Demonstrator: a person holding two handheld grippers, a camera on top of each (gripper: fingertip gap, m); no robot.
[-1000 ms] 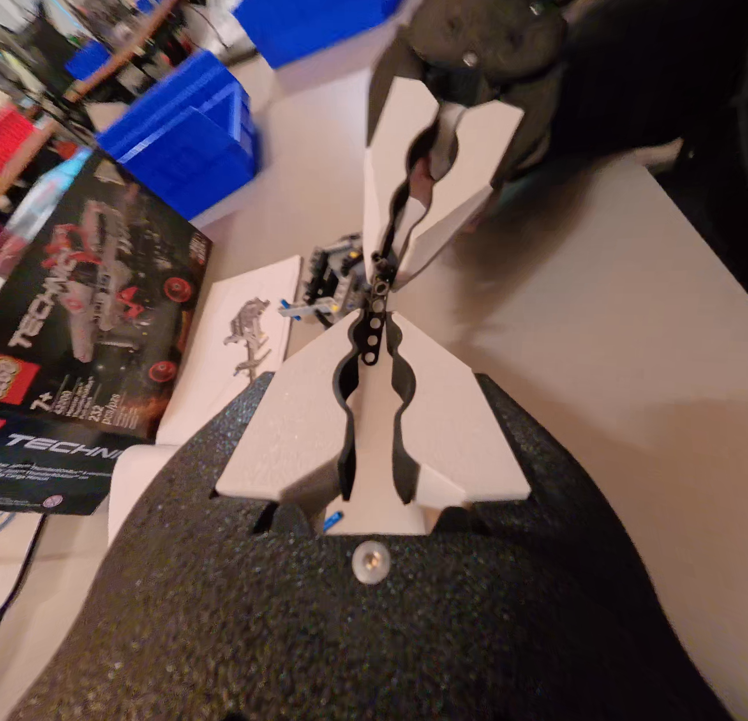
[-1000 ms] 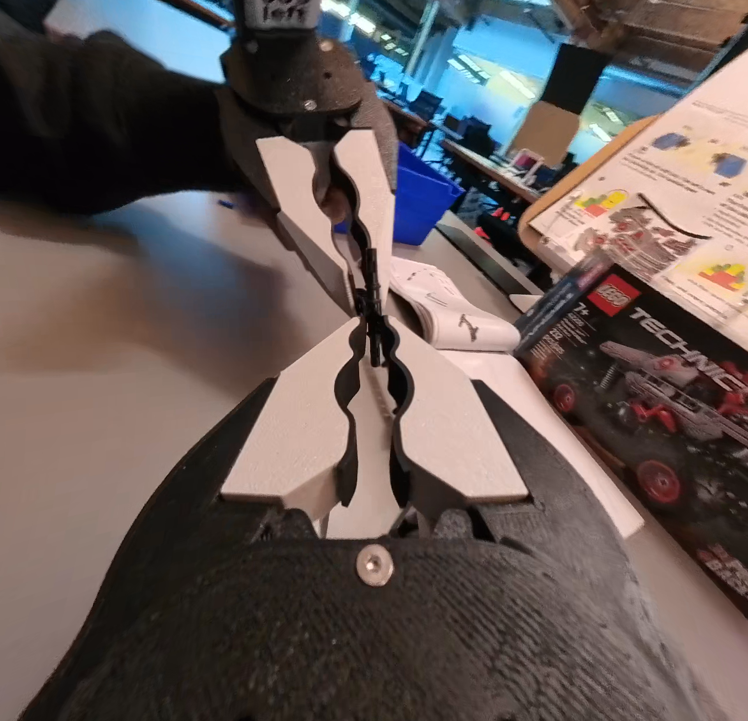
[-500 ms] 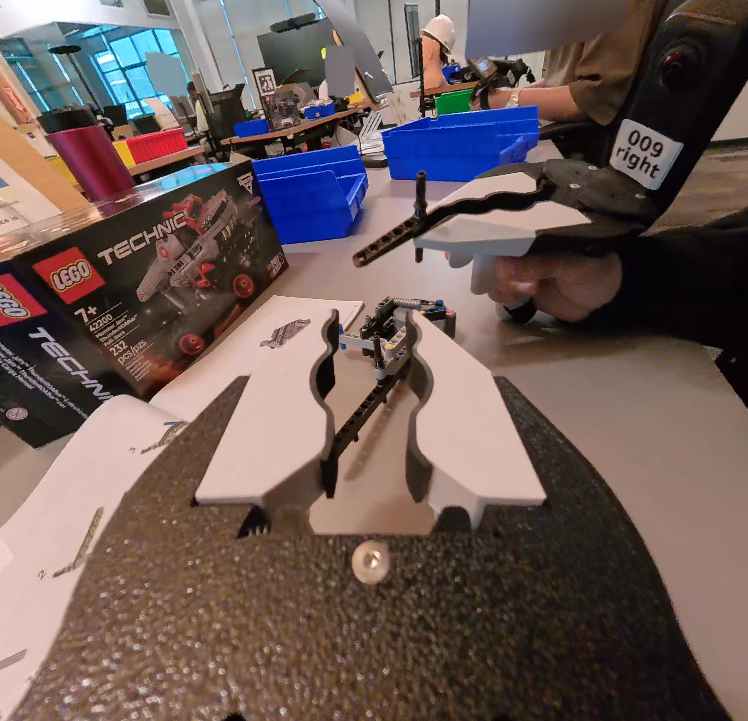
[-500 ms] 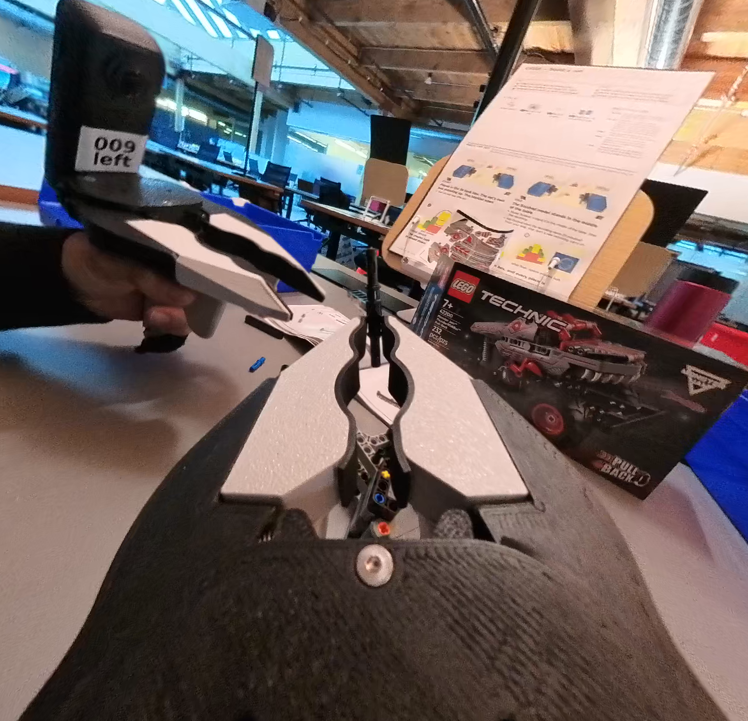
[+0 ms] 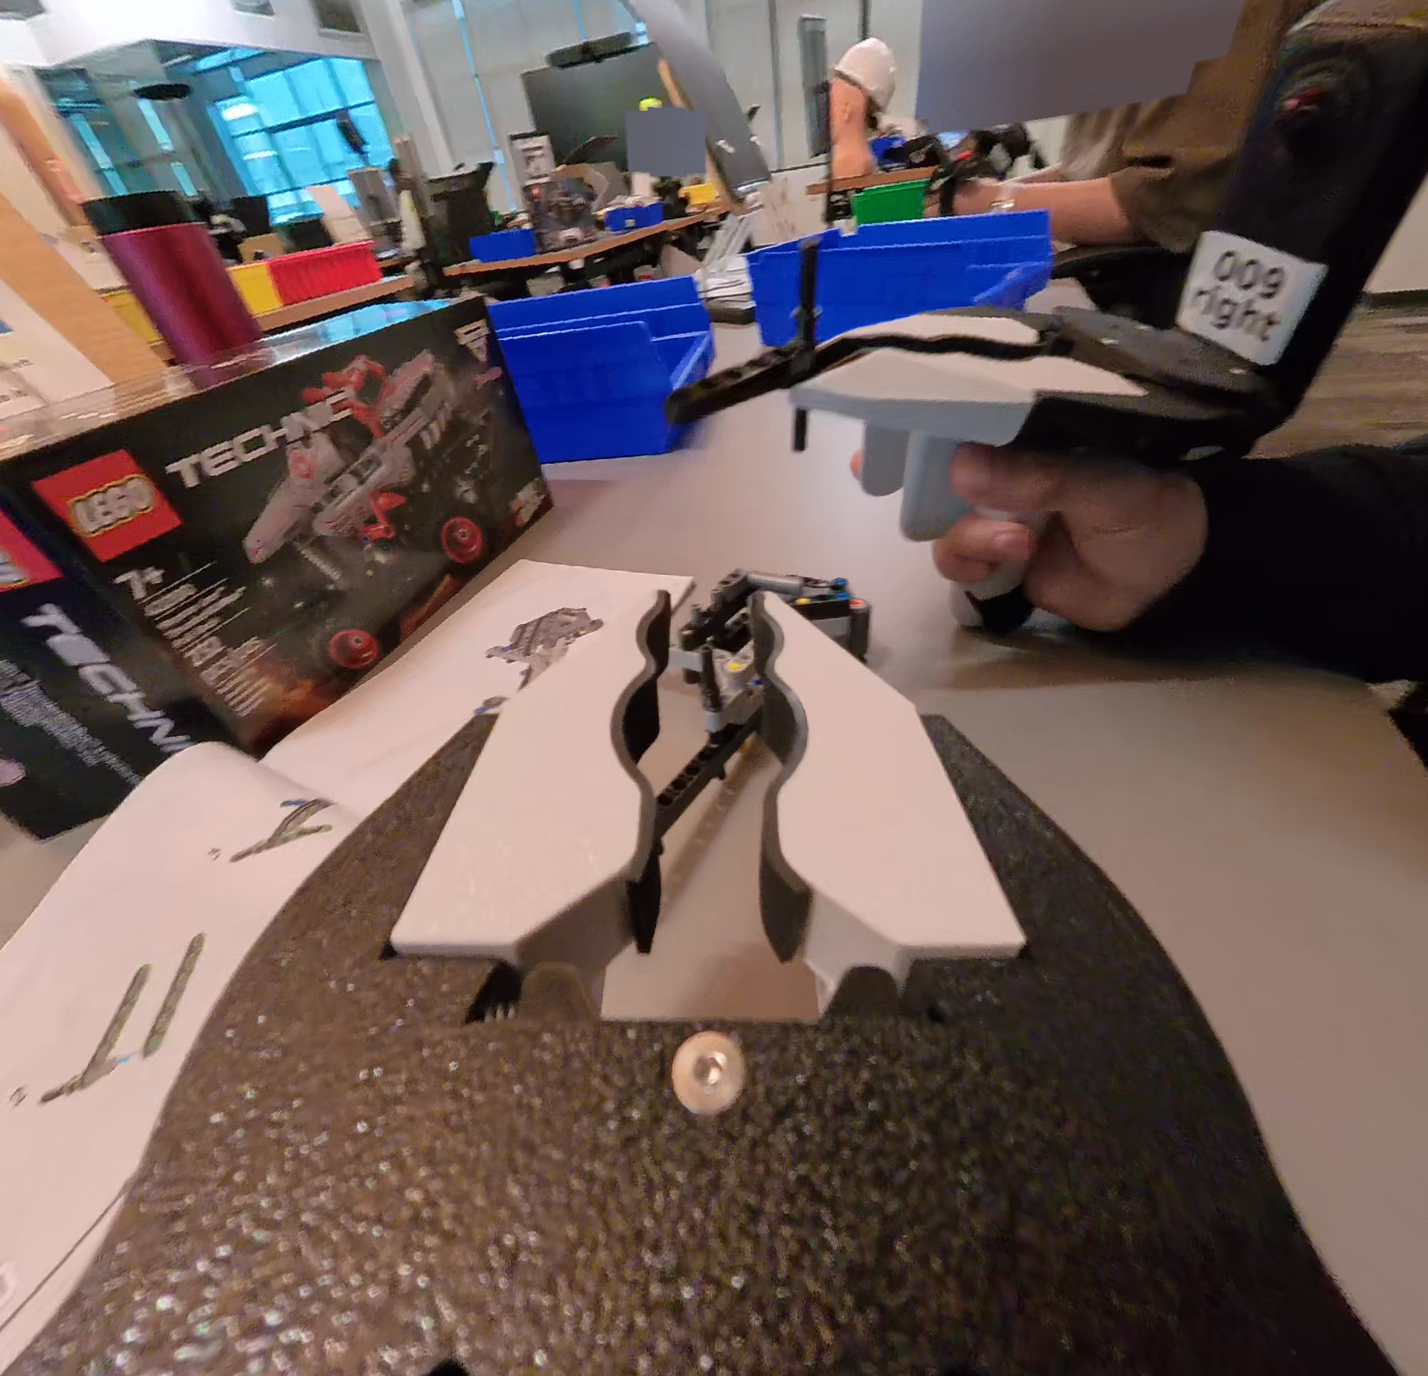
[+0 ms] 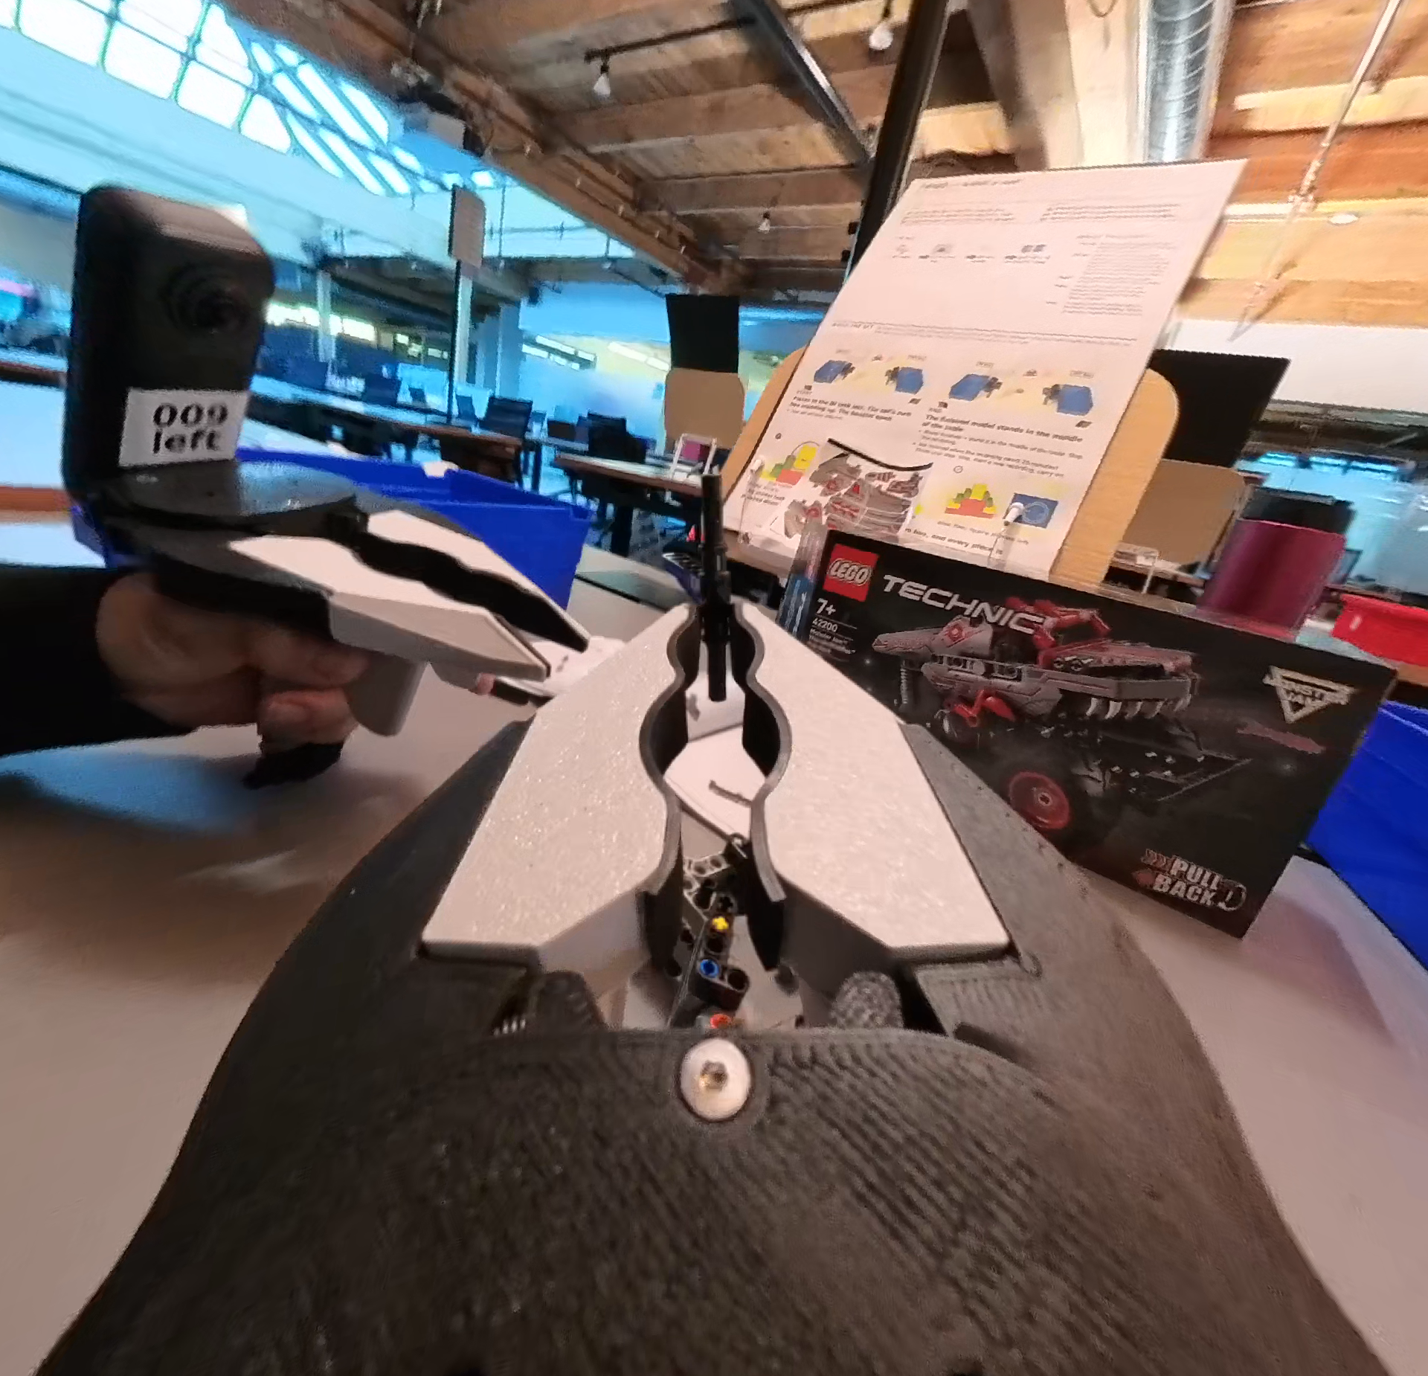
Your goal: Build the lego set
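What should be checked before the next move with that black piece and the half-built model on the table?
1. Right gripper grips the black beam: ok, shut on it.
2. Axle seated in the beam: ok, it stands upright through it.
3. Left gripper free to steady things: ok, open and holding nothing.
4. Half-built model resting on the table: ok.
5. Beam clear of the model: ok, held above it, apart.
6. Instruction booklet showing the right step: cannot tell.
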